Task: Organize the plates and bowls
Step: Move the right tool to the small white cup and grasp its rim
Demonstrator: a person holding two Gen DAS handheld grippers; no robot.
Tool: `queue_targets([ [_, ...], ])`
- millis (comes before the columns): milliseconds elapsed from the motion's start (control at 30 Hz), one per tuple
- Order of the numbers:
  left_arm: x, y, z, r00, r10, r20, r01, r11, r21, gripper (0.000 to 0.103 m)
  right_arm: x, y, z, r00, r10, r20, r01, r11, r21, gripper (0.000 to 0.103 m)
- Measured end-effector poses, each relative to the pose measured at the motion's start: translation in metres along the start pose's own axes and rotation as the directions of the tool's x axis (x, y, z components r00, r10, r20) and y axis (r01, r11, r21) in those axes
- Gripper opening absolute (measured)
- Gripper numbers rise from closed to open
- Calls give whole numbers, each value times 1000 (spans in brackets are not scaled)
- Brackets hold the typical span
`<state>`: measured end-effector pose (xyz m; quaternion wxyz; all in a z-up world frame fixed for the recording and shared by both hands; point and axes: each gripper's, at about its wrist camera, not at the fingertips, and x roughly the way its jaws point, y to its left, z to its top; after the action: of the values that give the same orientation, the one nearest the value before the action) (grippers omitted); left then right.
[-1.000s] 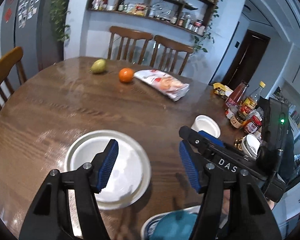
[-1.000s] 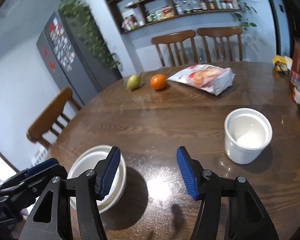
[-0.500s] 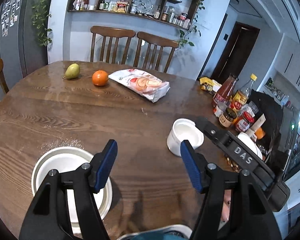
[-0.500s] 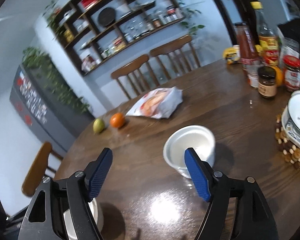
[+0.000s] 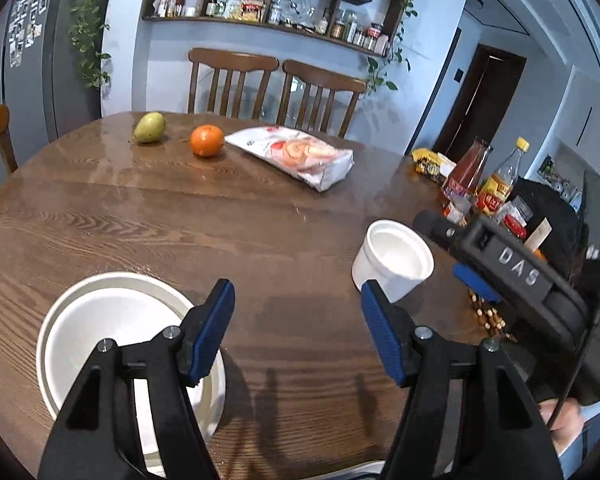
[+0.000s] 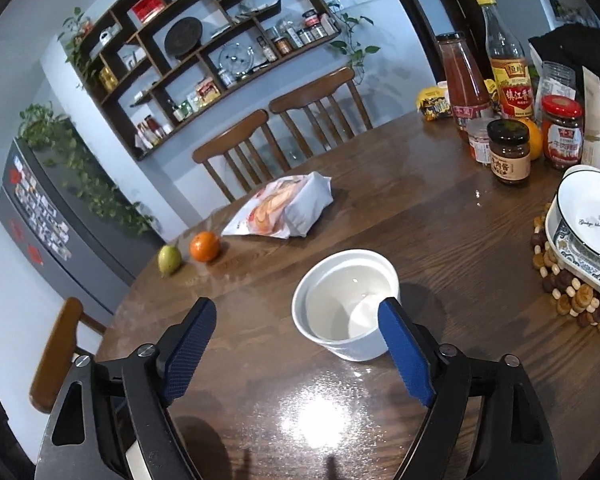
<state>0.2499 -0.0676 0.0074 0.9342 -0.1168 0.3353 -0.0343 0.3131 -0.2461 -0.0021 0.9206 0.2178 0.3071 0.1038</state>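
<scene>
Some tidying looks done: a white bowl (image 5: 112, 336) sits inside a plate (image 5: 46, 344) at the lower left of the left view. A small white cup bowl (image 6: 346, 304) stands alone in the middle of the right view and likely goes next. The right gripper (image 6: 296, 356) is wide apart, holding nothing, with the cup beside its right finger. The left gripper (image 5: 298, 330) is wide apart too

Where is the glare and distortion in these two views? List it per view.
Right wrist view: bright ceiling-light glare on the table just before the white cup; shelves bow from fisheye. Left wrist view: milder sheen near the pear; gripper shadows fall on the wood; dark corners.
</scene>
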Motion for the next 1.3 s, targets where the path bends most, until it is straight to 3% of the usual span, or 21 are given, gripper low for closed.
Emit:
queue_targets([
  [200,9,11,0,999,14,-32,-15,999,-41,65,5,-1,-2,1000,-24,-1,24,1000,-8,87],
  [567,18,19,2,997,-49,-63,43,995,-89,65,22,7,-11,995,-102,-19,100,991,-91,87],
  [1100,32,21,-1,991,-76,-113,66,994,-91,66,35,11,-11,981,-176,-79,161,973,-163,87],
  [1300,30,26,0,991,-76,-107,64,992,-107,66,63,27,1,944,-319,-82,282,911,-302,87],
])
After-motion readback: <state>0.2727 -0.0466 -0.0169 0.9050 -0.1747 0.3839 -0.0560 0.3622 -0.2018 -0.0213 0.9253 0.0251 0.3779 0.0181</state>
